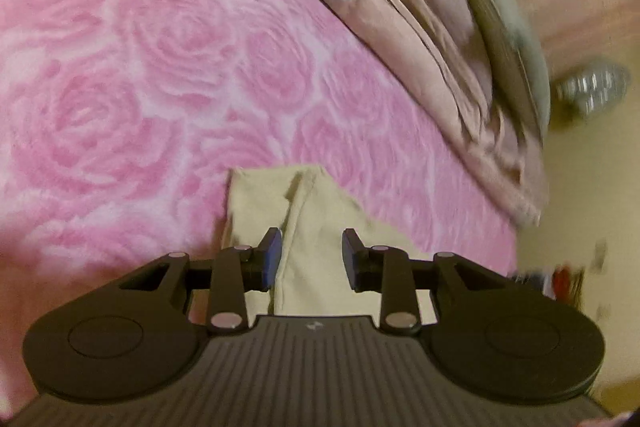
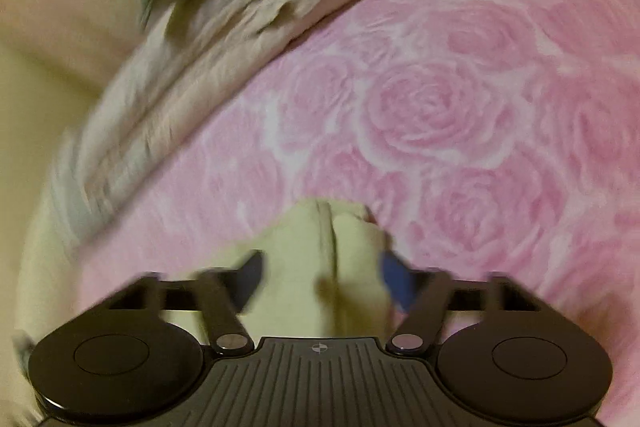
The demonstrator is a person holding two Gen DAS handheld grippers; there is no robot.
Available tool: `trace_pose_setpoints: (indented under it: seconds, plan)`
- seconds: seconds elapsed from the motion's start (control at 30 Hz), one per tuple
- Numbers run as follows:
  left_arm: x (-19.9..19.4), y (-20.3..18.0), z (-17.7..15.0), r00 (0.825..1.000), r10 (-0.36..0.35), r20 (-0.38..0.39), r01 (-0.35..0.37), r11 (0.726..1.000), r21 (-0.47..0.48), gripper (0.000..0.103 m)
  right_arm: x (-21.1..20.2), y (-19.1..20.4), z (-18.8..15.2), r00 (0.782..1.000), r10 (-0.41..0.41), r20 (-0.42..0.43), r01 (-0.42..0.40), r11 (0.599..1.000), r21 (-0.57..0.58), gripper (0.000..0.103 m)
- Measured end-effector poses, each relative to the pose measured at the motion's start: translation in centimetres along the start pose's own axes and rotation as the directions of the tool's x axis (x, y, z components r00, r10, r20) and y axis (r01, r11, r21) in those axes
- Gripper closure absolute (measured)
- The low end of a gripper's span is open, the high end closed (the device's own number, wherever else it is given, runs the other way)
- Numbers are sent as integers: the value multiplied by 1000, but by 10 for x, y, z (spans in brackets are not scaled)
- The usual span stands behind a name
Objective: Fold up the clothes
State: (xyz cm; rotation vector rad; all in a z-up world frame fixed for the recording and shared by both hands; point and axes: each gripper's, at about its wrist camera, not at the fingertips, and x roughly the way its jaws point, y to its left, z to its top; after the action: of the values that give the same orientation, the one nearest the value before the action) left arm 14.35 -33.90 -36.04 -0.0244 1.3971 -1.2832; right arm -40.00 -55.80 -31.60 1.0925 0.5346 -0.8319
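A pale yellow garment (image 1: 304,227) lies on a pink rose-patterned blanket (image 1: 160,67). In the left wrist view my left gripper (image 1: 311,259) is open, its blue pads on either side of a fold of the cloth, which passes between them. In the right wrist view, which is blurred by motion, the same pale yellow garment (image 2: 328,267) bunches up between the fingers of my right gripper (image 2: 320,283). That gripper is open wide, with the pads apart from the cloth ridge. Whether either gripper touches the cloth is unclear.
A heap of beige bedding (image 1: 420,39) lies along the far edge of the bed, with a grey-green cushion (image 1: 516,47) on it. It also shows in the right wrist view (image 2: 224,27). The pink blanket (image 2: 460,107) spreads wide ahead. A cream floor (image 1: 588,187) lies beyond the bed.
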Motion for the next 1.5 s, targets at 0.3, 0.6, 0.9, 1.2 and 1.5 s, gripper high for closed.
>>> trace_pose_setpoints:
  seconds: [0.3,0.6,0.9,1.2,1.5]
  plan:
    - [47,-7,15,999,-8,-54,11,999,53,74,45,11,6,1000,1,-27,-3,997,-73,56]
    - [50,-15,21,999,-49,11,47,988,144,103,44,17,9,1000,-19,-7,18,991,-130,100]
    - [38,-11,34,999,-30,36,24,987,160,103,42,25,10,998,-50,27,54,983,-174,100]
    - [79,-5,22,998,57,-25,-53,987,149,79,59,14,13,998,-60,11,61,997,-56,69]
    - [46,-21,25,996,-27,88,0,954,299,102,45,27,12,994,-62,93,75,987,-143,101]
